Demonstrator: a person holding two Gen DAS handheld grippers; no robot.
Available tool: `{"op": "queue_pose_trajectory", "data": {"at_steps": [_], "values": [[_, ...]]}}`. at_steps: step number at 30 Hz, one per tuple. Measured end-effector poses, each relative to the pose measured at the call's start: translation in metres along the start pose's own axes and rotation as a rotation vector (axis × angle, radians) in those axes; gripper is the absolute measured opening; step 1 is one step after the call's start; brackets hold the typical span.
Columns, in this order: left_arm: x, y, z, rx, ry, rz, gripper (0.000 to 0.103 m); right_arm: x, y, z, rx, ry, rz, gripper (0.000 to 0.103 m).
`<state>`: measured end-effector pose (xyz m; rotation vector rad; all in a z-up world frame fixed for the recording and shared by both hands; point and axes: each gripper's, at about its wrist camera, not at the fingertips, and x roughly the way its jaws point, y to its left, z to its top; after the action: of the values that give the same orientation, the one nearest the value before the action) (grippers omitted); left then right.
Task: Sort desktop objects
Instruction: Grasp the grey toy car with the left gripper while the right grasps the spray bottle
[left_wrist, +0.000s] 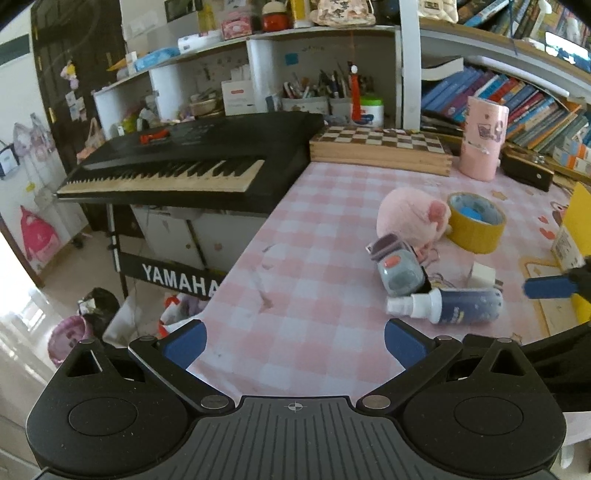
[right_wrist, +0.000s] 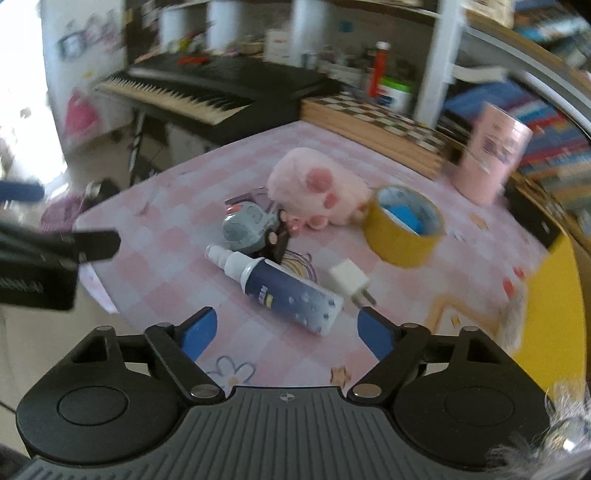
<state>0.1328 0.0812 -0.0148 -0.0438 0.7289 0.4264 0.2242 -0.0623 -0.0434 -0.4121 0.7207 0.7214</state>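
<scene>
- Left wrist view: the left gripper (left_wrist: 294, 341) is nearest, its blue-padded jaws spread wide with nothing between them, over the near edge of the pink checked tablecloth (left_wrist: 317, 236).
- Beyond it the spray bottle (left_wrist: 448, 304) lies on its side; a grey toy car (left_wrist: 398, 271), a pink plush paw (left_wrist: 412, 218) and a yellow tape roll (left_wrist: 476, 221) sit just behind.
- Right wrist view: the right gripper (right_wrist: 287, 332) holds its jaws apart and empty, the spray bottle (right_wrist: 284, 290) just ahead of them.
- A white charger plug (right_wrist: 349, 282) lies beside the bottle, the tape roll (right_wrist: 404, 225) and a pink cylinder (right_wrist: 491, 162) further back.
</scene>
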Motion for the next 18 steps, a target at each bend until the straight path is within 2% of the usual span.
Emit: {"op": "queue_pose_trajectory", "data": {"at_steps": [4, 8, 13, 18], "values": [[0.004, 0.001, 0.006, -0.012, -0.004, 0.018, 0.103, 0.024, 0.001, 0.008, -0.144, 0.018, 0.040, 0.067], [0.010, 0.001, 0.011, -0.025, 0.004, 0.028, 0.103, 0.046, 0.003, 0.015, -0.265, 0.053, 0.071, 0.061], [0.021, -0.007, 0.016, -0.003, 0.027, 0.010, 0.103, 0.053, -0.008, 0.018, -0.269, 0.095, 0.100, 0.049], [0.040, -0.025, 0.024, 0.035, 0.049, -0.057, 0.103, 0.036, -0.015, 0.008, -0.253, 0.150, 0.101, 0.040]]}}
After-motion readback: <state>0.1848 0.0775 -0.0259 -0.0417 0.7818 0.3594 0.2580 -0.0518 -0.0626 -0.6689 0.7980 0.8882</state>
